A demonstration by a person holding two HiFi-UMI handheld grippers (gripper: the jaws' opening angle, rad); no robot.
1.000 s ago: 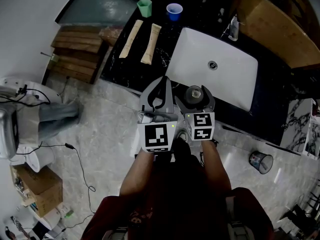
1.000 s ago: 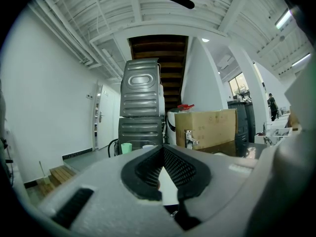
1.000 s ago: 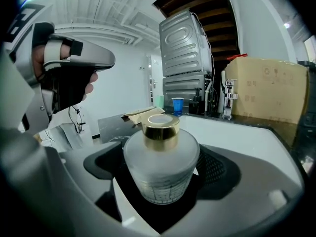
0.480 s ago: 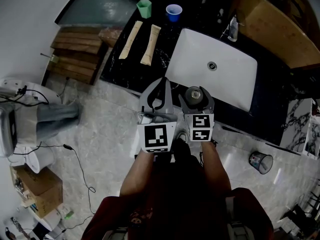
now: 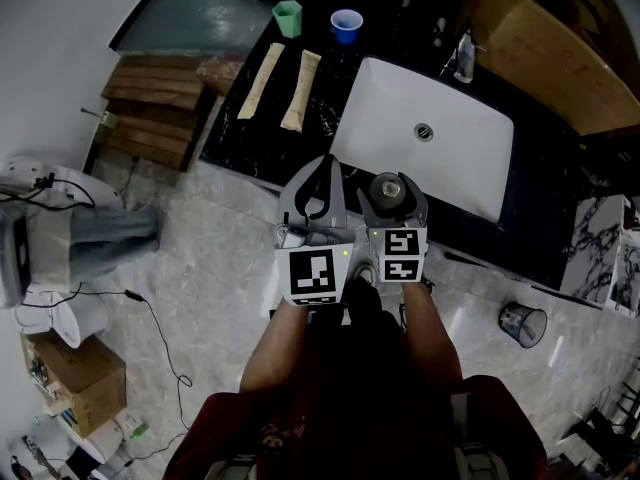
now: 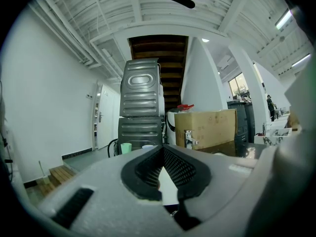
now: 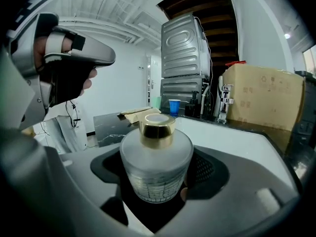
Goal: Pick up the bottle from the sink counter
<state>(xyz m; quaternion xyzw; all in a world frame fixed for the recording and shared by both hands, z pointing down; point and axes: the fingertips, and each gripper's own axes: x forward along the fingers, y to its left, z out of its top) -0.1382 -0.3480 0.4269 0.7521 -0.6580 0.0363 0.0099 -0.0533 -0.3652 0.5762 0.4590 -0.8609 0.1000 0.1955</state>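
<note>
The frosted, gold-capped bottle stood at the sink's 6 o'clock rim. The right gripper had just been closing and looked clamped on it. The lift seemingly remained. At 9 o'clock, the left gripper was pinched together, empty.

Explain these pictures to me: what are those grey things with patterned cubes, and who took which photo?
No robot here: a person holds two pairs of tongs. One picture looks down from a camera on the person's head; the other two come from cameras riding on the tongs. The cubes are part of them. The right tongs have just been closing on a frosted bottle with a gold cap and grip it. The left tongs are shut, empty. Ahead lie a black counter, a white sink, a blue cup, a green cup and two tan packets.
</note>
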